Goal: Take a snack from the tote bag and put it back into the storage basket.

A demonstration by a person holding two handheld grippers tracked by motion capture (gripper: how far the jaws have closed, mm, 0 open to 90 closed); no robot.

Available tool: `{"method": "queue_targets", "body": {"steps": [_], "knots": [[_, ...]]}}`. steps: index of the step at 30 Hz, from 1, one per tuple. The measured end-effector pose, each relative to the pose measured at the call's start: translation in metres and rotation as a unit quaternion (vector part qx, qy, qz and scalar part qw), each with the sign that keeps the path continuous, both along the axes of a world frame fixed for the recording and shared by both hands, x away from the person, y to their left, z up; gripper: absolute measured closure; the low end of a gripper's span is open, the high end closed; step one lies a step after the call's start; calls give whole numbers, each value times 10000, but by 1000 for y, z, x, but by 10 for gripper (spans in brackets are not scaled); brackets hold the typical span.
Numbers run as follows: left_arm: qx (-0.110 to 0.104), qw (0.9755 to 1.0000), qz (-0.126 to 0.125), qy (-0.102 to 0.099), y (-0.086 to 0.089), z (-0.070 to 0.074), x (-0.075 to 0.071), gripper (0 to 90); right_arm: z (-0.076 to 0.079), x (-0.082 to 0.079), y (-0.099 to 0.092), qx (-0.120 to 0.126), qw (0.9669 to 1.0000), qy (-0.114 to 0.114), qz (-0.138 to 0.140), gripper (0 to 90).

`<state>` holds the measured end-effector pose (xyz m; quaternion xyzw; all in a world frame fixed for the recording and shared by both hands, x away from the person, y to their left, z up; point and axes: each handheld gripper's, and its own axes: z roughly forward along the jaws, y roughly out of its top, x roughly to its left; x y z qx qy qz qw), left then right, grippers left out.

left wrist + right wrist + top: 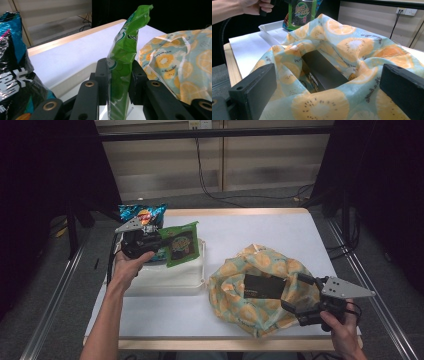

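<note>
My left gripper (161,242) is shut on a green snack bag (181,242) and holds it upright over the far end of a white tray (172,275). In the left gripper view both black jaws pinch the green bag (125,50) near its lower part. A fabric bag (240,305) printed with orange slices sits at the right front, mouth open, with a black box (265,286) inside. My right gripper (298,296) is at the bag's right rim, open wide, with the printed fabric (352,47) bulging between its jaws and the black box (322,70) beyond.
A blue chip bag (141,213) stands at the tray's far left corner, close beside the left gripper (119,82). The white table (270,227) has free room at the back right. Its wooden front edge (200,342) runs just in front of the fabric bag.
</note>
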<state>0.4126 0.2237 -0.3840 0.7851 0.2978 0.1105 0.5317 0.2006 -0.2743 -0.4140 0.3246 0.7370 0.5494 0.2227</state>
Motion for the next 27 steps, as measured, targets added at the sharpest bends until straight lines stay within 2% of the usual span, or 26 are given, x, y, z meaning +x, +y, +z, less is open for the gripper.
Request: {"method": "queue_targets", "body": {"steps": [4, 7, 10, 17, 18, 20, 22, 26, 27], "knots": [[-3, 10000, 5, -43, -3, -2, 9, 735, 1, 1, 2, 0, 10000, 1, -19, 5], [-24, 10000, 61, 59, -4, -7, 15, 735, 0, 1, 2, 12, 10000, -10, -15, 5], [116, 9998, 80, 111, -7, -12, 20, 735, -2, 1, 1, -15, 10000, 13, 23, 5], [397, 9991, 93, 143, -19, -15, 29, 734, -1, 1, 3, 17, 10000, 21, 63, 5], [492, 9986, 96, 158, -20, -16, 31, 734, -1, 1, 3, 1, 10000, -1, 68, 4], [420, 9989, 106, 188, -22, -19, 34, 734, 0, 0, 3, 9, 10000, 6, 75, 4], [525, 9983, 148, 212, -24, -24, 37, 733, 0, 1, 3, -12, 10000, 6, 81, 4], [455, 9984, 187, 282, -25, -31, 42, 732, 1, 0, 2, 11, 10000, -4, 49, 4], [441, 9985, 232, 237, -25, -30, 43, 732, 1, 0, 2, 33, 10000, -9, 73, 4]]}}
